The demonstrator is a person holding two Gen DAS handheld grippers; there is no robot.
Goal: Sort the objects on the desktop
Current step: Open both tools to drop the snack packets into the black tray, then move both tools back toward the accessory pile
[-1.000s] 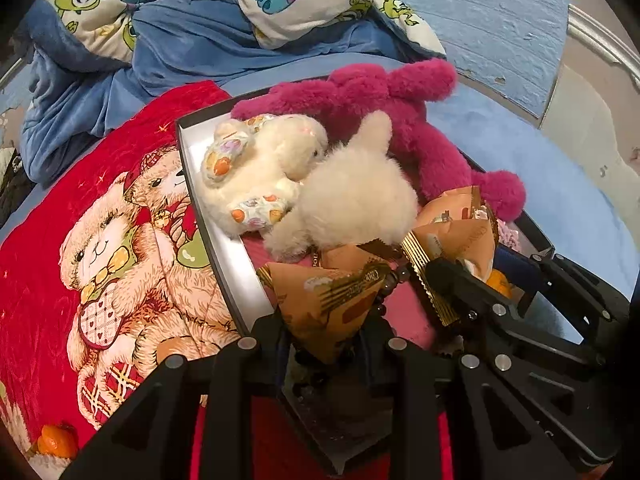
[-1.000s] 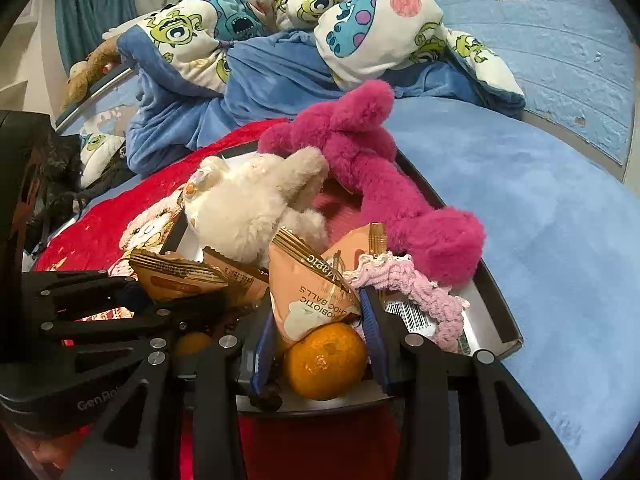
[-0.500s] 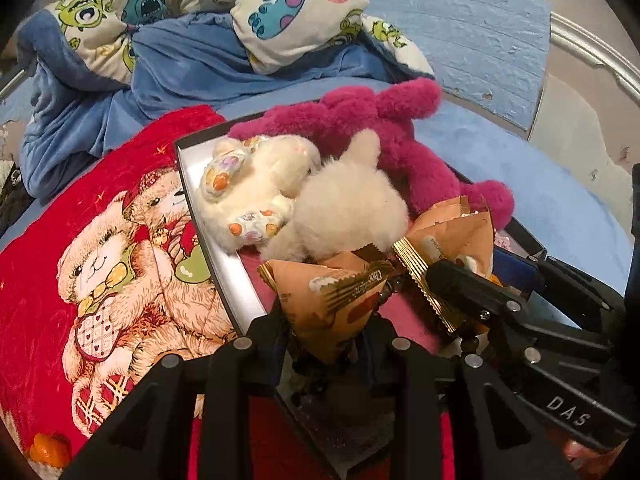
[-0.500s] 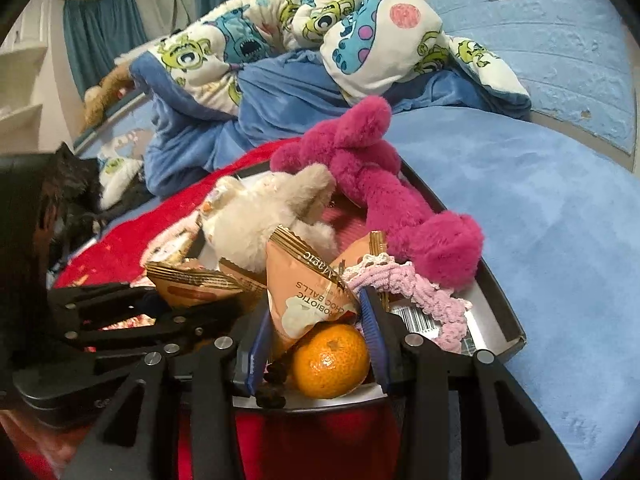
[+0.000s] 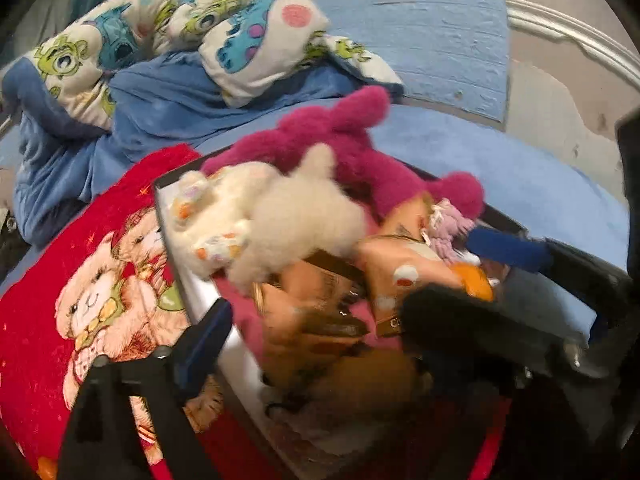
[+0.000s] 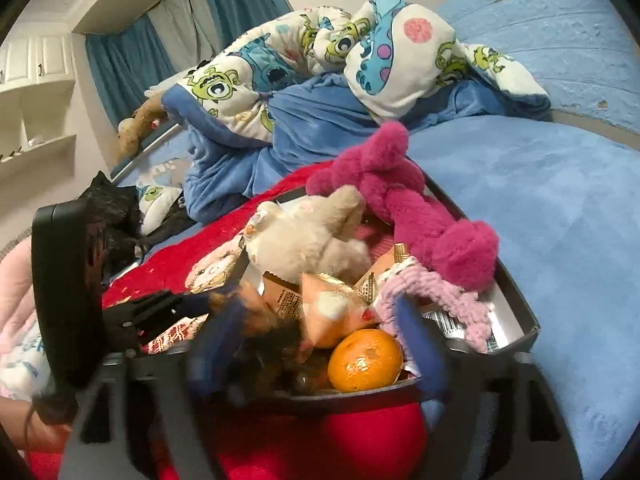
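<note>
Motion blur obscures the snack packets at the tray front. Left claw and right claw: both spread, empty. Round orange lies beside crinkled packets; fluffy plush toys behind.

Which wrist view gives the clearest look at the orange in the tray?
The right wrist view: the orange sits sharp and almost whole at the tray's near edge. The left wrist view shows only a blurred orange sliver behind the right gripper's dark finger.
</note>
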